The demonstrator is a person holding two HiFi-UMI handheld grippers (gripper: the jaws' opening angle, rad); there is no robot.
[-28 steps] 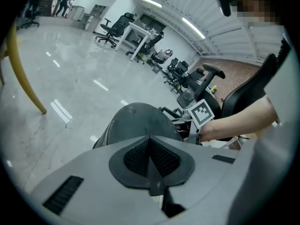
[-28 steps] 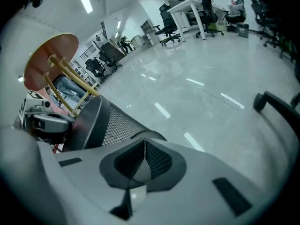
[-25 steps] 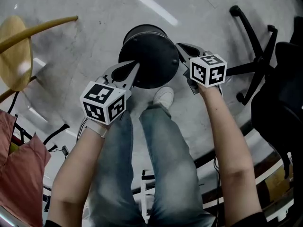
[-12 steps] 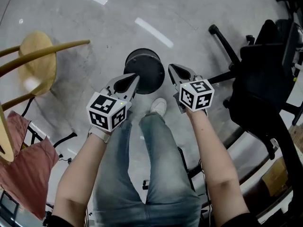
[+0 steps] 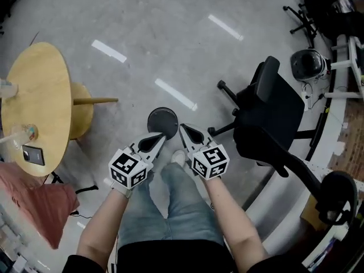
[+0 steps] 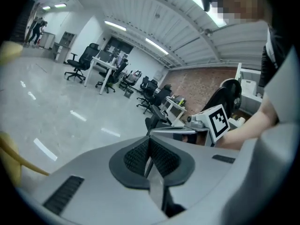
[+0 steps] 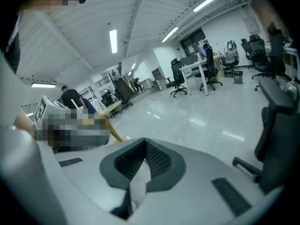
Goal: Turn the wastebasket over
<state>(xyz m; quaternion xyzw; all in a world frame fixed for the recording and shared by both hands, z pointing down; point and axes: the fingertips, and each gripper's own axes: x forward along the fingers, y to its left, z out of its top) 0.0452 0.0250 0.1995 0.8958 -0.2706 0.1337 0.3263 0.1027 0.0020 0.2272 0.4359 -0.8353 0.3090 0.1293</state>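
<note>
- The left gripper (image 5: 160, 136) is clenched on nothing. In the left gripper view its ribbed pads (image 6: 138, 154) meet along one seam.
- The right gripper (image 5: 183, 128) is likewise closed and empty, with its pads (image 7: 158, 161) pressed together.
- The two tips sit side by side, near each other but apart, above the person's legs and a white shoe (image 5: 178, 157).
- The wastebasket (image 5: 162, 121) is black and round and stands on the floor below and just ahead of both tips. Neither gripper touches it. Its upward face reads as a flat dark disc.
- Open room: bare grey floor (image 5: 170, 50) stretches ahead of the tips, past the wastebasket.
- On the left gripper's outer side a wooden chair (image 5: 85, 111) stands near, its rail pointing toward the wastebasket. Beyond the chair is the rim of a round wooden table (image 5: 42, 78), and a pink cloth (image 5: 40, 201) lies behind that.
- On the right gripper's outer side stands a black office chair (image 5: 272, 115), whose legs reach toward the wastebasket.
- Only the head view shows the wastebasket.
- The left gripper view looks across the room to distant desks and chairs (image 6: 89, 65) and a brick wall (image 6: 201, 81). The right gripper's marker cube (image 6: 218, 121) is just beside it.
- The right gripper view catches a yellow wooden rail (image 7: 111, 131) to its left and the black chair's edge at its right.
</note>
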